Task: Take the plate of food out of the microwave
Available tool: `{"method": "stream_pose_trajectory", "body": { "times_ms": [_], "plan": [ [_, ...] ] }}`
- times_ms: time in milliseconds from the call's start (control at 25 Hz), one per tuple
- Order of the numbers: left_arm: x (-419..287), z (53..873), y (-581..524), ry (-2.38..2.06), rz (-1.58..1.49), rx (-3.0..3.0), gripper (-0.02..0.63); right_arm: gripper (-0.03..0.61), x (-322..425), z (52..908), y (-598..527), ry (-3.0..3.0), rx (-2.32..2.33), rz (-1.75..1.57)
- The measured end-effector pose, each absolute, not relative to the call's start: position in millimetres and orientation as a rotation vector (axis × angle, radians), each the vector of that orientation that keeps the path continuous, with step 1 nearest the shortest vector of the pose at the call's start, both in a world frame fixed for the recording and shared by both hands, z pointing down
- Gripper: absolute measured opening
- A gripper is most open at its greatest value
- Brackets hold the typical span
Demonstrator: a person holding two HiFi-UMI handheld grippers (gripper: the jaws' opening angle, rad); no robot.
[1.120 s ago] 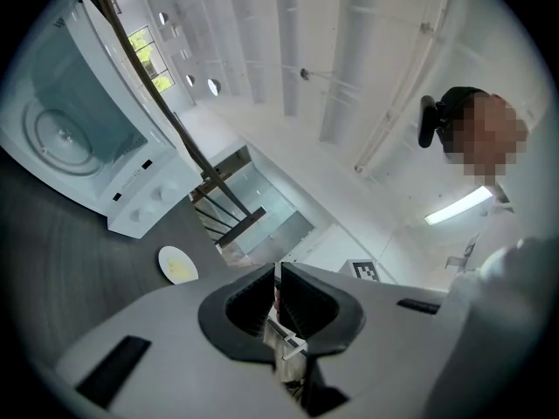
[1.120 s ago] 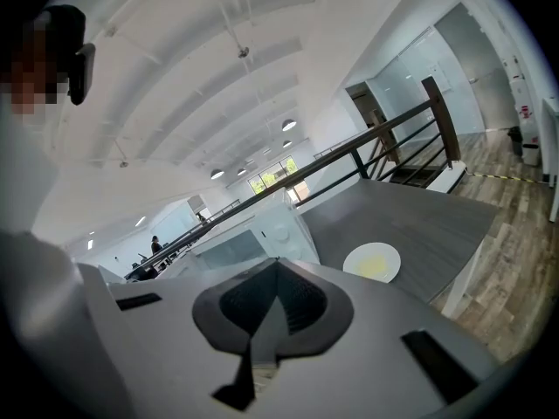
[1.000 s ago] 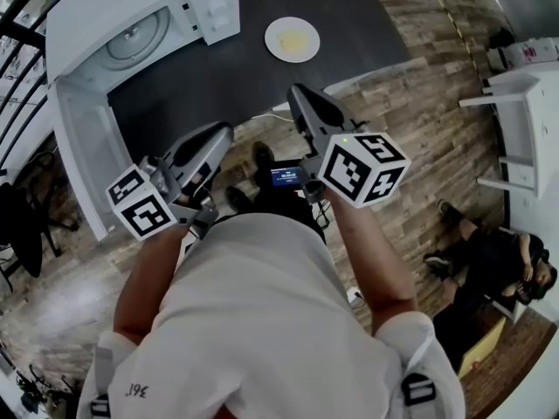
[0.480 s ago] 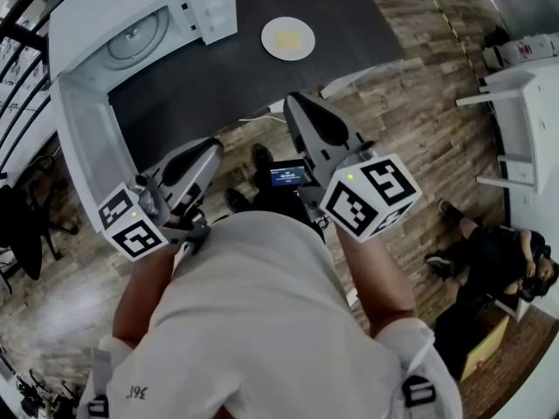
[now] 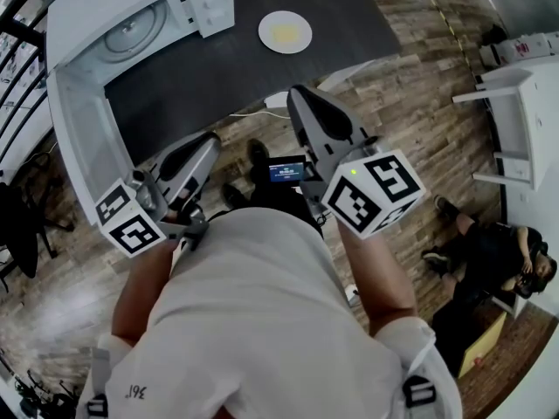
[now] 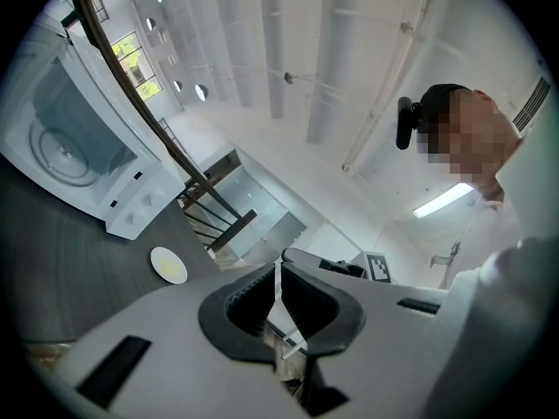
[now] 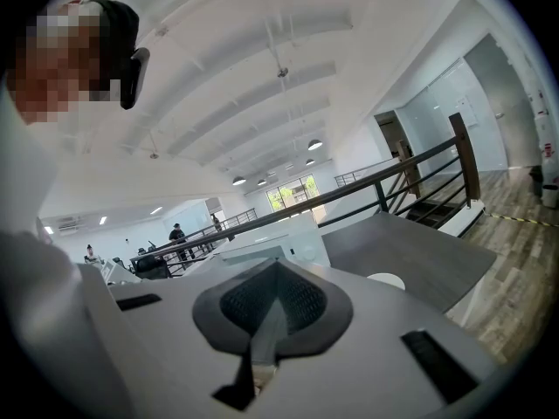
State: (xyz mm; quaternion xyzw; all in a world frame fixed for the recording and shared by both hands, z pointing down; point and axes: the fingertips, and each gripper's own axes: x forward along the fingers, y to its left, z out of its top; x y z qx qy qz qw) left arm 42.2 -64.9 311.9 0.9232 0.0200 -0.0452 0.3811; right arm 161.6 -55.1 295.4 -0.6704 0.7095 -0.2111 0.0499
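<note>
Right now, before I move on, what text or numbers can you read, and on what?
"36" plus one unclear character: shirt print, low on the left of the white shirt.
Small screen: blue lines, too small to read.
Box at far right: red label, too blurred to read.
Microwave control panel: no legible print.

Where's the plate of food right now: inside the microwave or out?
Out. The plate sits on the dark table beside the microwave, whose door stands open on a bare turntable.
</note>
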Motion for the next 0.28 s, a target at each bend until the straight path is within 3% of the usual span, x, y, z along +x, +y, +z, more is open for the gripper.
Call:
{"method": "stream_pose_trajectory", "body": {
  "times_ms": [280],
  "plan": [
    [52.3, 310.7, -72.4, 0.048, -0.115, 2.358, 0.023, 0.0, 173.1, 293.2, -62.2, 2.161, -2.051, -0.639]
  ]
}}
